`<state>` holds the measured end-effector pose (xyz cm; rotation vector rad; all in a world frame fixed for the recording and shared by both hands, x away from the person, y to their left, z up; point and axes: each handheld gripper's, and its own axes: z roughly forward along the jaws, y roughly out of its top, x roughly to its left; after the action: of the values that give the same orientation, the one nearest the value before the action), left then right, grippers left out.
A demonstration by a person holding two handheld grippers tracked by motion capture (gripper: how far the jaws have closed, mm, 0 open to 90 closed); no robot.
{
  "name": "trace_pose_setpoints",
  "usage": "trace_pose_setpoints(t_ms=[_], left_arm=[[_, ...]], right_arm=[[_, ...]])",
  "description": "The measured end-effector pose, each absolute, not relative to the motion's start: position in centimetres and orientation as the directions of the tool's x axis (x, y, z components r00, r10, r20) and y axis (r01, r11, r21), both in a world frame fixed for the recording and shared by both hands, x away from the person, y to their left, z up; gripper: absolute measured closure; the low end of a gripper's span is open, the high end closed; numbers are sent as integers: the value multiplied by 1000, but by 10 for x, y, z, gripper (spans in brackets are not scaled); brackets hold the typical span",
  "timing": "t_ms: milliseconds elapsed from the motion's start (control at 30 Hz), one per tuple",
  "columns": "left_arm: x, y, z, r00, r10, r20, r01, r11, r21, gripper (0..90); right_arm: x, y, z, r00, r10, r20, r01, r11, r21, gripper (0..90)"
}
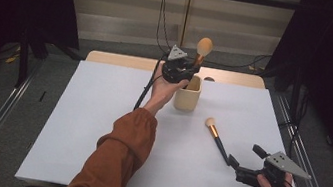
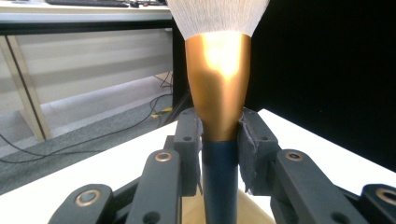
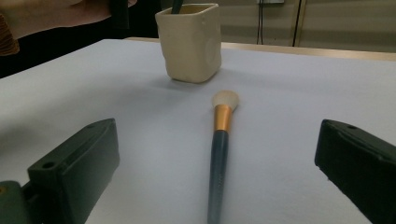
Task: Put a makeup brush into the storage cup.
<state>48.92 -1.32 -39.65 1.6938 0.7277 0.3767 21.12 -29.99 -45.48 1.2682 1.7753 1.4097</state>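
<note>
My left gripper (image 1: 186, 69) is shut on a large makeup brush (image 1: 202, 48) with a gold ferrule and a pale round head, held upright. In the left gripper view both pads clamp the brush (image 2: 219, 107) where the gold ferrule meets the dark handle. Its handle end dips into the cream cup (image 1: 188, 93) standing at the table's back middle. A second, smaller brush (image 1: 216, 138) lies flat on the white table, head toward the cup. My right gripper (image 1: 241, 161) stands open at the handle end of that brush (image 3: 219, 154), jaws wide on either side and not touching it. The cup (image 3: 189, 42) stands beyond.
The white table top (image 1: 98, 128) has a wooden strip along its back edge. Cables hang behind the table and run across the grey floor. Dark curtains and metal frame rails flank both sides.
</note>
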Motion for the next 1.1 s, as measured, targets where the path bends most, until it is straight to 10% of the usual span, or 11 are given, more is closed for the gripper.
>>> trace_pose_setpoints(t_ms=[1100], left_arm=[[482,-5,-427,748,651,-131,307,-165,937,713]], right_arm=[[212,-299,-455,-415,899,139,340,11,940,0]])
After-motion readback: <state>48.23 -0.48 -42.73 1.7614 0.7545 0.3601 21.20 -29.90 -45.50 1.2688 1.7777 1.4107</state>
